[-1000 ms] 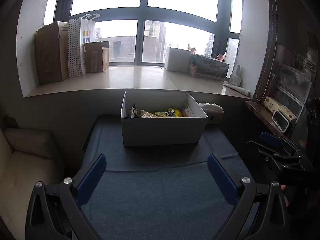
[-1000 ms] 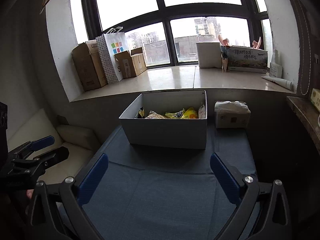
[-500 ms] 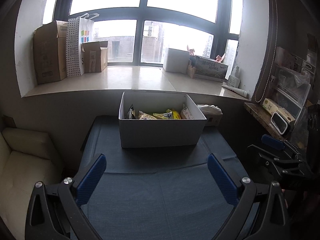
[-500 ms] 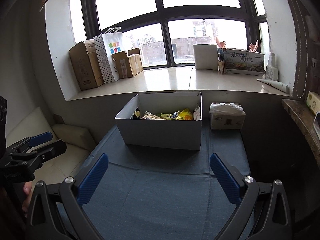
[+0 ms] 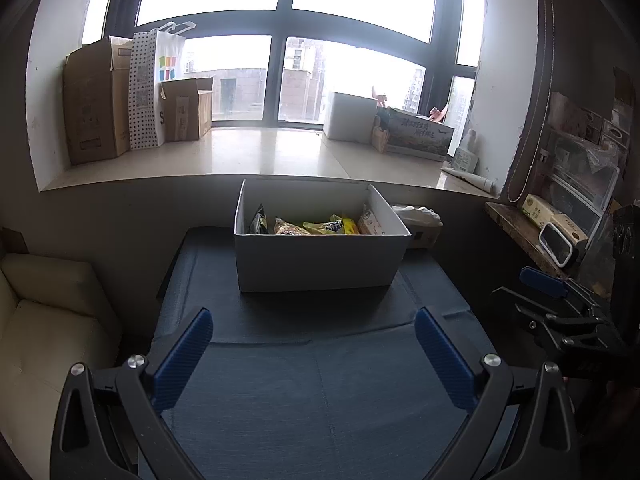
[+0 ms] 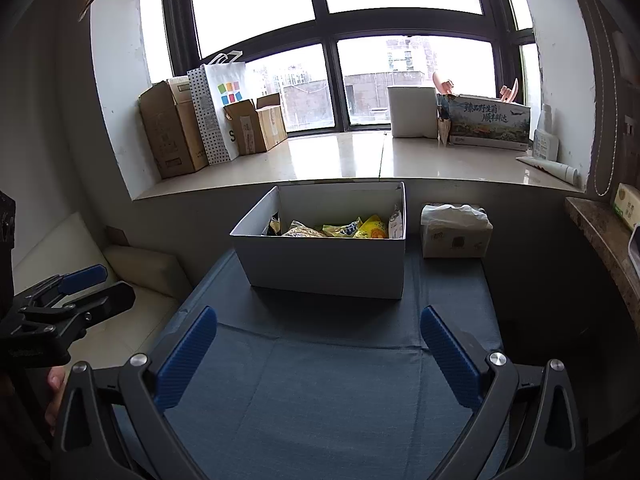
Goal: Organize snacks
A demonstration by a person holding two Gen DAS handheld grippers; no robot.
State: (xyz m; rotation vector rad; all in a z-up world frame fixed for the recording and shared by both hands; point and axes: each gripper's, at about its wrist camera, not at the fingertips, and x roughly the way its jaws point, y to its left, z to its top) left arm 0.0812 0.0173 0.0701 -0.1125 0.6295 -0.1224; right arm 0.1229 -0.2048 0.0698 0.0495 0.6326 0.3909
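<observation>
A white open box (image 5: 320, 260) stands at the far end of a table under a blue cloth (image 5: 320, 380). It also shows in the right wrist view (image 6: 328, 264). Several snack packets (image 5: 316, 226) lie inside it, yellow and dark ones (image 6: 340, 230). My left gripper (image 5: 314, 326) is open and empty, held over the near part of the cloth. My right gripper (image 6: 318, 324) is open and empty, also well short of the box. Each gripper shows at the edge of the other's view, the right one (image 5: 556, 300) and the left one (image 6: 76, 292).
A tissue box (image 6: 456, 232) stands right of the white box. A cream sofa (image 5: 48, 320) is on the left. A shelf with clutter (image 5: 560, 224) is on the right. The window sill (image 6: 360, 160) behind holds cardboard boxes and a paper bag.
Both grippers have drawn back and risen slightly, so the box sits a little farther and higher in both views. Both stay open and empty.
</observation>
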